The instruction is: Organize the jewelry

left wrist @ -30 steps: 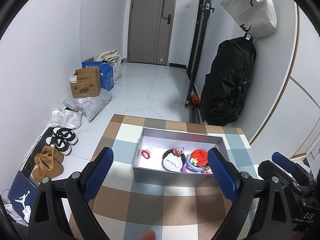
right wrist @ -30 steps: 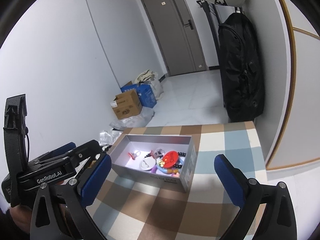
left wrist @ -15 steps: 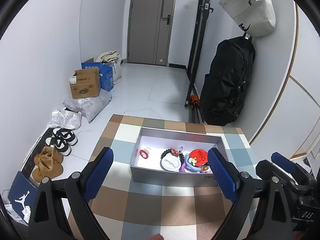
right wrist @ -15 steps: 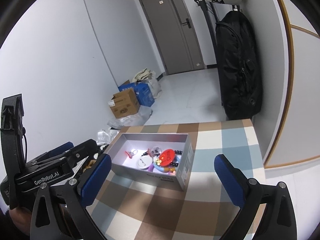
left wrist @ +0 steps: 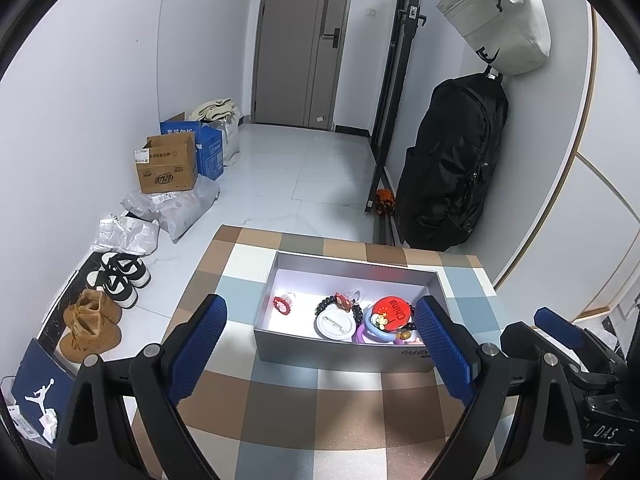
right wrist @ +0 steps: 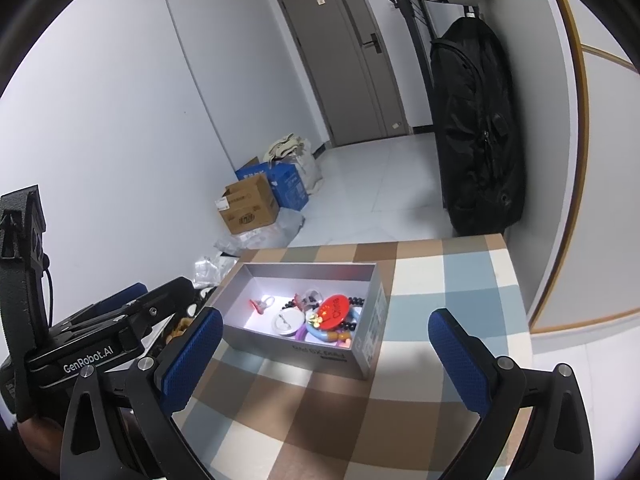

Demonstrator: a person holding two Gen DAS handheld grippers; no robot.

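A grey open box [left wrist: 340, 350] [right wrist: 316, 354] sits on a checked table [left wrist: 320, 408] [right wrist: 440, 280]. In it lie a red badge marked China [left wrist: 390, 312] [right wrist: 335, 310], a white round pin [left wrist: 335, 324] [right wrist: 287, 323], a black bead bracelet [left wrist: 325, 303], purple and blue rings [left wrist: 376, 334] [right wrist: 316, 333] and a small red flower ornament [left wrist: 282, 305] [right wrist: 256, 305]. My left gripper [left wrist: 320, 344] is open and empty, above the table just in front of the box. My right gripper [right wrist: 324, 356] is open and empty, to the right of the left one and also facing the box.
The table's far edge drops to a white tiled floor. Cardboard boxes [left wrist: 166, 168], plastic bags [left wrist: 172, 210] and shoes [left wrist: 120, 276] lie along the left wall. A black backpack [left wrist: 452, 168] [right wrist: 476, 132] hangs at the right wall. A closed door [left wrist: 304, 44] stands at the back.
Both grippers have drifted slightly; the box sits a little nearer and more central in the right wrist view. Both stay open and empty. The jewelry has not moved.
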